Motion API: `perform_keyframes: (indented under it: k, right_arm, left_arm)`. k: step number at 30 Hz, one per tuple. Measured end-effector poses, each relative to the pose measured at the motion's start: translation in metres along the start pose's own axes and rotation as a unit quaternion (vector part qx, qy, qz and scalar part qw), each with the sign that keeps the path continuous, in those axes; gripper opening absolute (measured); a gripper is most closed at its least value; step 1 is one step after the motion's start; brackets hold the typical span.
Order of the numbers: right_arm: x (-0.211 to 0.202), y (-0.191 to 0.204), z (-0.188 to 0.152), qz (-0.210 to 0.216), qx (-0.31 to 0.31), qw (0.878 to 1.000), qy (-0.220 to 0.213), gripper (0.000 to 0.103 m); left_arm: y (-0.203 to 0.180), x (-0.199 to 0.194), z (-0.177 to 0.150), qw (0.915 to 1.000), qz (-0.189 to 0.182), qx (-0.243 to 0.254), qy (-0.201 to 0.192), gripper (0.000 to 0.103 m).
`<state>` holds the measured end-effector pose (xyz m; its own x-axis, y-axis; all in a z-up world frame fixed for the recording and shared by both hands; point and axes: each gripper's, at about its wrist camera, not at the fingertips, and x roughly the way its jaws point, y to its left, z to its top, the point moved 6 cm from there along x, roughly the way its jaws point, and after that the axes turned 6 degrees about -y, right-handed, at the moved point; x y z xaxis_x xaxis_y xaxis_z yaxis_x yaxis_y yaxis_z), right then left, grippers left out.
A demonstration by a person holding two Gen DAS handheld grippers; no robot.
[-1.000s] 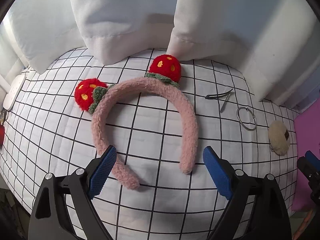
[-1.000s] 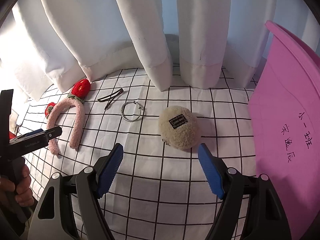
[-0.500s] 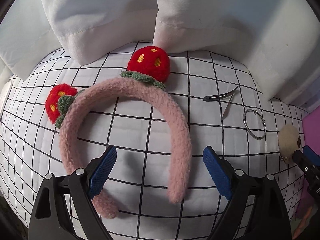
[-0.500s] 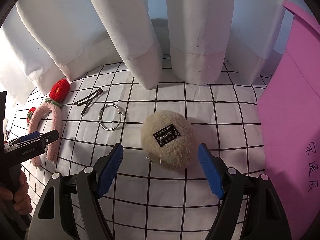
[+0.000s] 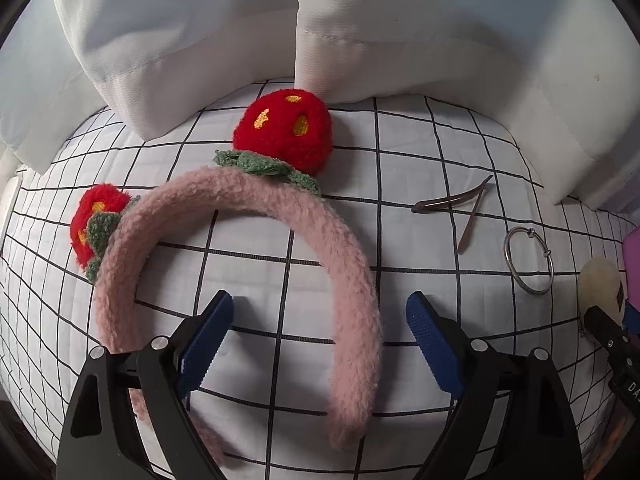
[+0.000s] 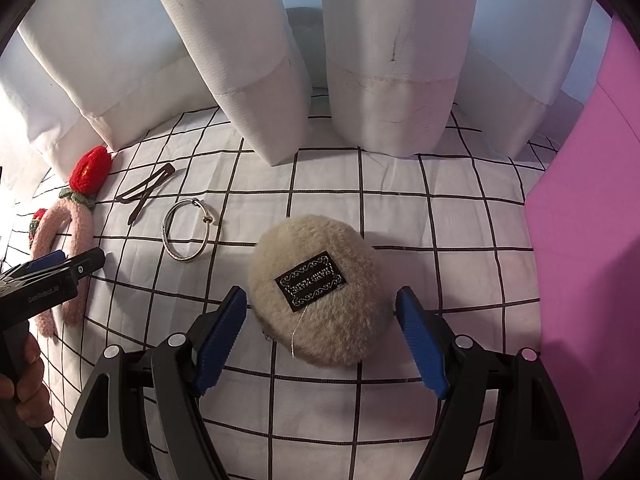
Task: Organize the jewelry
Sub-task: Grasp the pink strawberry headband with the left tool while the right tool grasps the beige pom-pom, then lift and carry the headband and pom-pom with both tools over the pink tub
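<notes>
While the left gripper [image 5: 316,344] waits wide open, one arm of the pink strawberry headband [image 5: 352,280] lies between its fingers; next comes a squeeze. At six o'clock, the open right gripper [image 6: 320,334] flanks the fluffy beige pouch [image 6: 320,292], ready to pinch.

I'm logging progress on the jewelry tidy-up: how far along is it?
Nothing looks put away yet. The left gripper is open around one arm of the pink headband; the right gripper is open around the beige fluffy pouch. The silver bangle and hair clips lie untouched.
</notes>
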<state>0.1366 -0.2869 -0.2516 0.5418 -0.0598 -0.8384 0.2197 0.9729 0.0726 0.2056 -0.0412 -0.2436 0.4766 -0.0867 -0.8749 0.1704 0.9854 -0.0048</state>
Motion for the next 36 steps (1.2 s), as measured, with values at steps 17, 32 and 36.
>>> perform_keyframes:
  k: [17,32,36]
  right_arm:
    - [0.023,0.010,0.006,-0.011,-0.016,1.000,-0.001,0.076]
    - [0.025,0.029,0.002,-0.006,-0.036,0.999,-0.018,0.063]
    - [0.021,0.031,-0.003,-0.003,-0.036,0.999,-0.021,0.059]
  left_arm:
    - [-0.022,0.020,0.036,0.9996,0.000,-0.002,-0.028,0.097]
    - [-0.019,0.008,0.030,0.9986,-0.005,0.002,-0.052,0.072]
    - [-0.021,0.000,0.026,0.9982,-0.007,0.004,-0.060,0.040]
